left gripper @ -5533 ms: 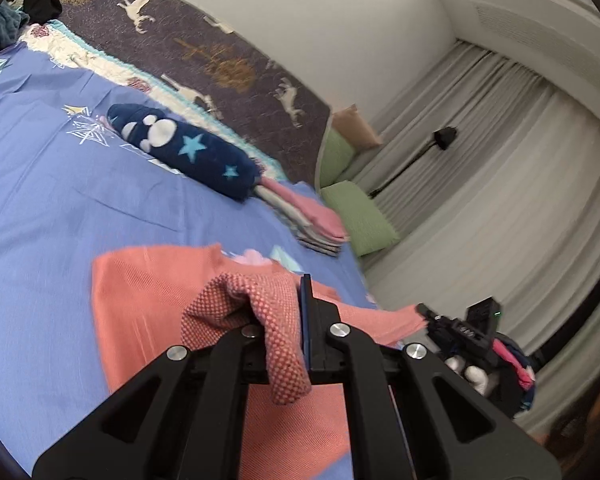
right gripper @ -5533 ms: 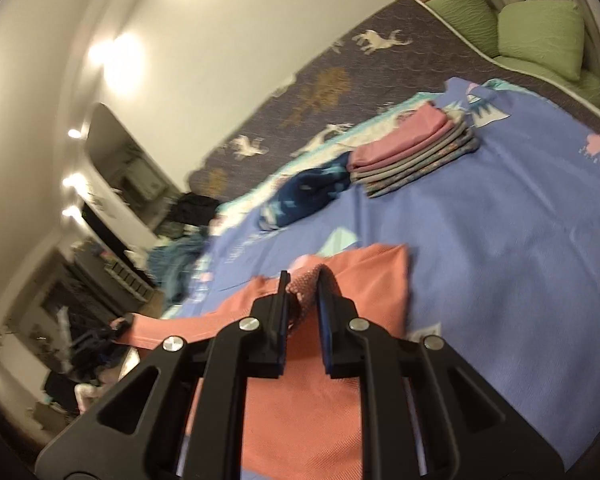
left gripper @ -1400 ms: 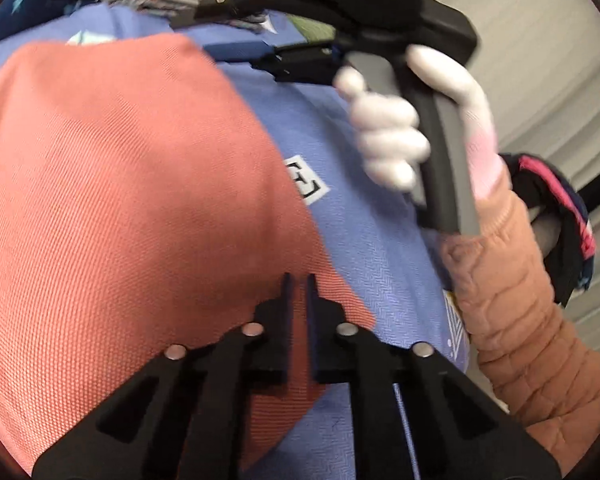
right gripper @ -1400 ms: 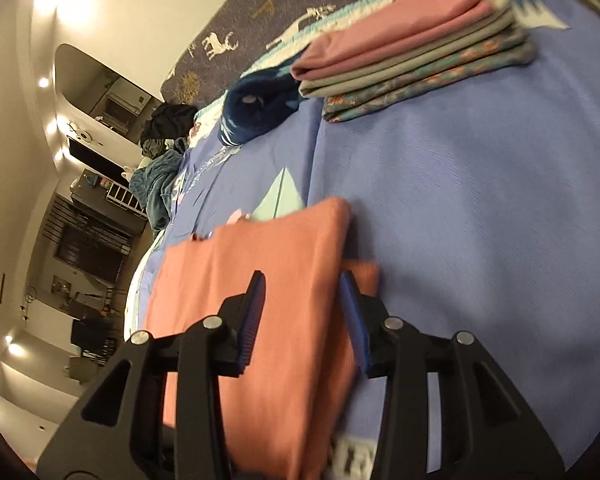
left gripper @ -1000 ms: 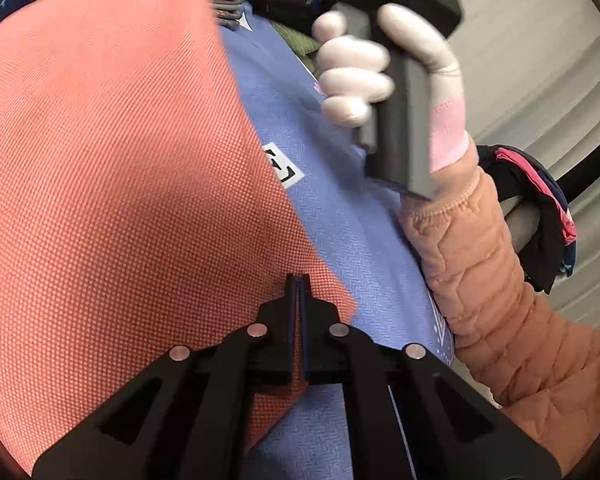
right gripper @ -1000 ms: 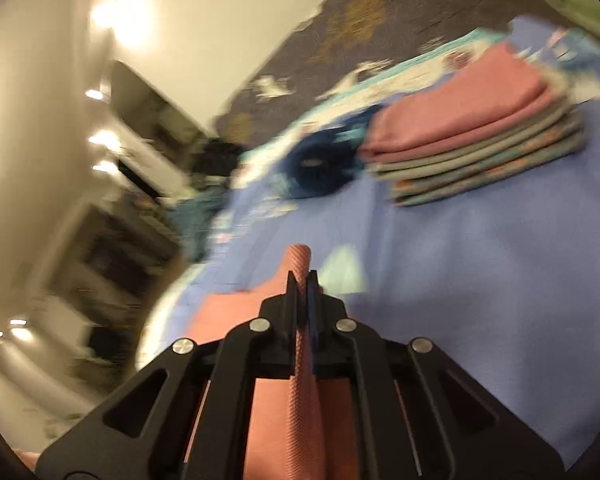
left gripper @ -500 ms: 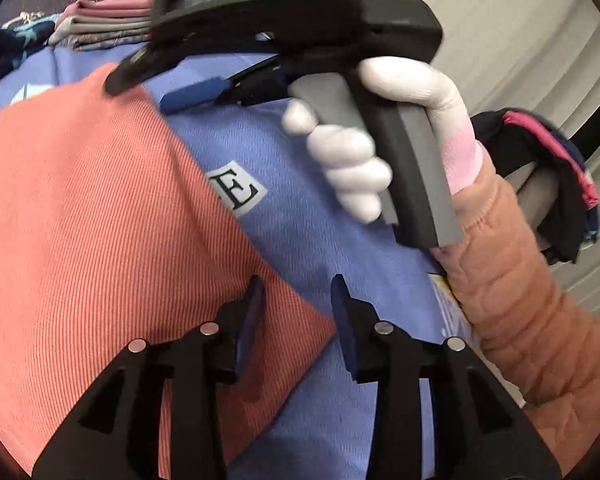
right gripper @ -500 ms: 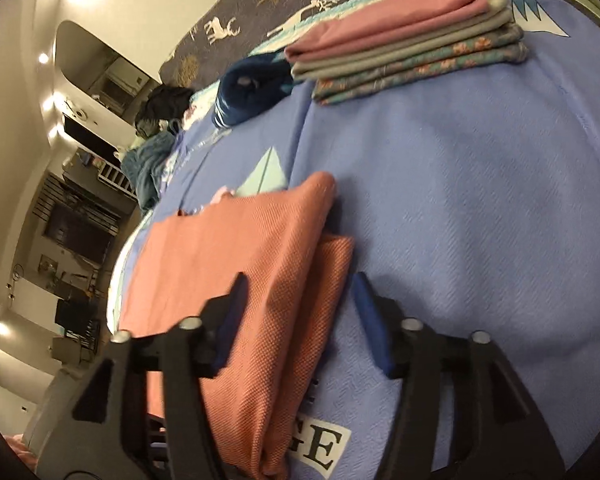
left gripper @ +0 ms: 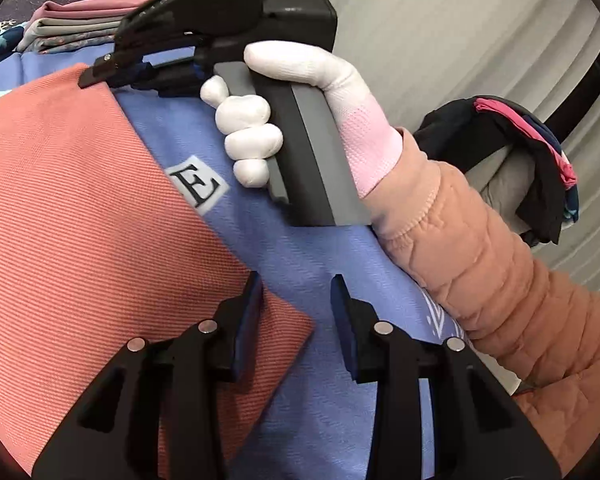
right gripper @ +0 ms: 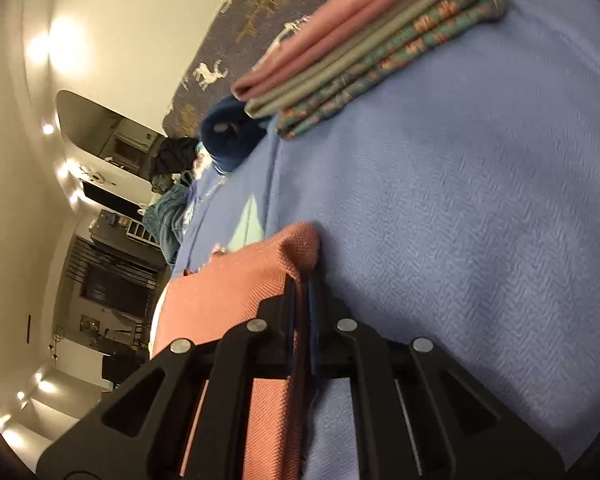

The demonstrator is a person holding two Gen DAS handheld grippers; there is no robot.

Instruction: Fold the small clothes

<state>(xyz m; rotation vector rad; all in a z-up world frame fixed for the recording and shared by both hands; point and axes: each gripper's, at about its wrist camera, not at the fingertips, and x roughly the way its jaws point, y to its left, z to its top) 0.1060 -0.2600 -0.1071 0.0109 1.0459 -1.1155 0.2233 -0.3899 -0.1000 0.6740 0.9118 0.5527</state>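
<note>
Looking down the left wrist view: left gripper (left gripper: 296, 308) hanging over the near corner of the coral cloth (left gripper: 80, 216), fingers spread, nothing pinched. Left finger over the cloth's corner, right finger over bare blue bedsheet (left gripper: 320, 248); contact with the fabric impossible to tell. Coral cloth lying flat across the left half of the frame, straight edge running up and away beside a white patch with a letter E (left gripper: 198, 188). Farther up, right gripper (left gripper: 100, 74) down at the cloth's far corner, tips at the fabric edge. Gripped around its handle, a right hand (left gripper: 284, 112) in a white glove, with a quilted peach sleeve (left gripper: 500, 292) trailing to the lower right. Top left, a stack of folded clothes (left gripper: 80, 20); at the right, dark garments (left gripper: 540, 160) draped over something grey, pale curtains (left gripper: 460, 20) behind.

Switching to the right wrist view: right gripper (right gripper: 302, 292) with fingers pressed together, pinching a raised fold at the corner of the coral cloth (right gripper: 236, 280), fabric bunched just ahead of the tips. Rest of the cloth lying on the bedsheet (right gripper: 460, 220), left of the gripper. Well beyond, the folded stack (right gripper: 360, 40), pink on top, grey and patterned layers beneath, with a navy bundle (right gripper: 230, 140) just beside it.
</note>
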